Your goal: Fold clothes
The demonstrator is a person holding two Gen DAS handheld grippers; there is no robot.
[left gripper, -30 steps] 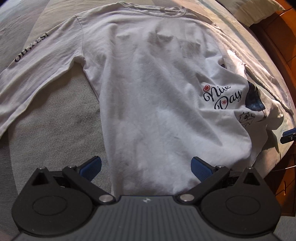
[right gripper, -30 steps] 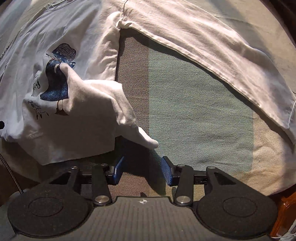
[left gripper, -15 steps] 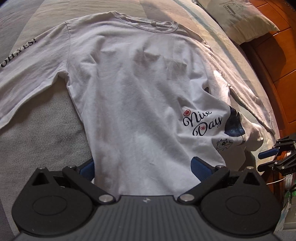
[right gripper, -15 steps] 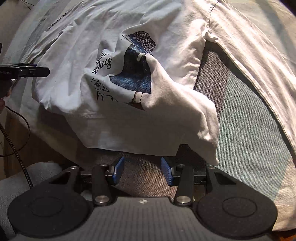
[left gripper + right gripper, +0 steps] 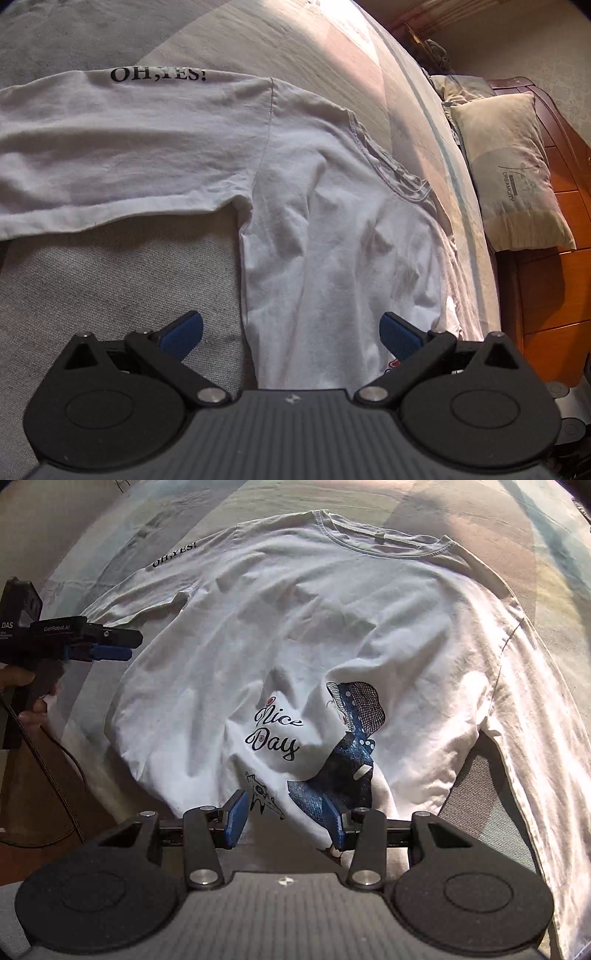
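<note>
Left wrist view: the left gripper (image 5: 291, 332) has its jaws spread wide, holding nothing. The lower body of one white shirt (image 5: 332, 229) lies between and beyond the blue pads (image 5: 183, 330); the shirt's side edge runs up just inside the left pad, which sits over bare bed cover (image 5: 110, 280), while the right pad sits over cloth. Farther out, one sleeve (image 5: 122, 155) stretches away to the left, printed "OH,YES!" (image 5: 158, 74) near its far edge. The collar (image 5: 391, 162) lies toward the right. Beyond it, one pillow (image 5: 513, 173) rests against a wooden headboard (image 5: 554, 295).

Right wrist view: the right gripper (image 5: 286, 821) has its jaws apart and empty. The shirt's hem, slightly bunched, lies between and just ahead of the pads (image 5: 236, 821), with the printed figure (image 5: 343, 753) directly in front. One "Nice Day" print (image 5: 275, 731) sits just beyond, left of the figure. The second sleeve (image 5: 546, 738) runs down the right side over the cover. At far left, the left gripper hovers beside the shirt's edge, seen side-on, in one hand (image 5: 22, 686). The collar lies farthest, at top centre.
</note>
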